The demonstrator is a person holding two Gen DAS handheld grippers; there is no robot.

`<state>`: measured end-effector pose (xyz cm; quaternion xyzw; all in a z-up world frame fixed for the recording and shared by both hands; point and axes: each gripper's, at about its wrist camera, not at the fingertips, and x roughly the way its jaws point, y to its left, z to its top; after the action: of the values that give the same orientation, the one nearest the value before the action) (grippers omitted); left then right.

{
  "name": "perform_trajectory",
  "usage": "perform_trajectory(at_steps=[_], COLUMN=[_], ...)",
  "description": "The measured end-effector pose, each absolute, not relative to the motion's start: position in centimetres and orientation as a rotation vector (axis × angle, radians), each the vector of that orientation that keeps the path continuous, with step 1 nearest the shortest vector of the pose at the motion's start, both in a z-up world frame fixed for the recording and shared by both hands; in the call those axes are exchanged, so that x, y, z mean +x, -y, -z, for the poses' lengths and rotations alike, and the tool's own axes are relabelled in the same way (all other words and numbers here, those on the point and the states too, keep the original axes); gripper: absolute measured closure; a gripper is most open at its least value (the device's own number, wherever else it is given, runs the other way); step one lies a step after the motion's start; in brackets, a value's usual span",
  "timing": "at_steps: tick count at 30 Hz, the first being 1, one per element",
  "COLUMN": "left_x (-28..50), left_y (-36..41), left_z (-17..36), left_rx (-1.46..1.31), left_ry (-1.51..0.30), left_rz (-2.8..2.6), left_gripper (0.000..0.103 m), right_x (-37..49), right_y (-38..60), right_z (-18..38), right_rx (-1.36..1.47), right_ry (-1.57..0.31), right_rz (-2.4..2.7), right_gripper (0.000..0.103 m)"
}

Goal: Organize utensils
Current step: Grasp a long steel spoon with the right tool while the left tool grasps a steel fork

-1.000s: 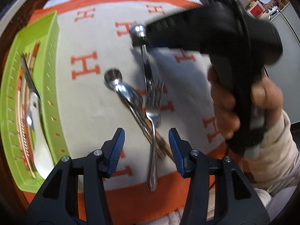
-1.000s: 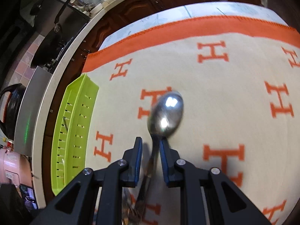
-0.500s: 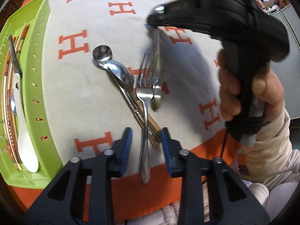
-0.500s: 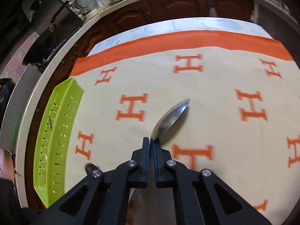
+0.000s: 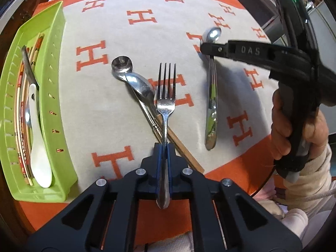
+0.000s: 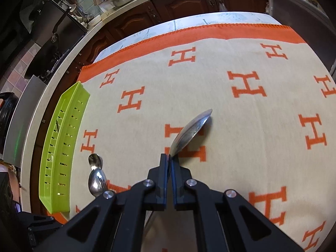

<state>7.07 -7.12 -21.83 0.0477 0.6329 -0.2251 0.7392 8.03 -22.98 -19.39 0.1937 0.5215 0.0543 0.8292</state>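
Since half a second ago the left gripper (image 5: 164, 147) has gone from standing open on either side of the fork (image 5: 166, 105) to being clamped on its handle, and the spoon (image 5: 211, 88) held by the right gripper (image 6: 169, 157) has shifted away to the right of the utensil pile. The fork points its tines away from the camera, its handle running back between the blue pads (image 5: 159, 159), with the handle end showing below them. The right gripper pinches its spoon at the neck; in the right wrist view the bowl sticks out edge-on past the fingertips, while the left wrist view shows the handle hanging down toward the cloth (image 5: 100, 109).

Just left of the fork lie two more metal spoons (image 5: 134, 77), one overlapping the other, and a wooden chopstick (image 5: 180, 149) passes under the fork handle. All rest on the cream cloth with orange H marks and an orange border.

At the cloth's left edge sits the green tray (image 5: 56, 96), holding a white ceramic spoon (image 5: 37, 138), patterned chopsticks (image 5: 21, 126) and a dark-handled utensil. A hand (image 5: 294, 126) in a cream sleeve grips the right tool.
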Motion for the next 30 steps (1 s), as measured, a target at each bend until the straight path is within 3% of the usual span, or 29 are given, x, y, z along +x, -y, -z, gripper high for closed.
perform_trajectory(at_steps=[21,27,30], left_x=[5.7,7.1,7.5], left_y=[4.7,4.7,4.7], left_z=[21.8,22.9,22.9], left_rx=[0.158,0.085,0.08], left_ry=[-1.348,-1.405,-1.394], left_rz=[0.389,0.408,0.408], left_gripper=[0.103,0.093,0.093], right_x=[6.2,6.1,6.0], right_y=[20.5,20.5,20.4], right_z=[19.2,19.2,19.2], right_rx=[0.349,0.347,0.35], right_ry=[-1.146,-1.145,-1.144], right_rz=[-0.19,-0.196,-0.2], right_gripper=[0.101,0.101,0.1])
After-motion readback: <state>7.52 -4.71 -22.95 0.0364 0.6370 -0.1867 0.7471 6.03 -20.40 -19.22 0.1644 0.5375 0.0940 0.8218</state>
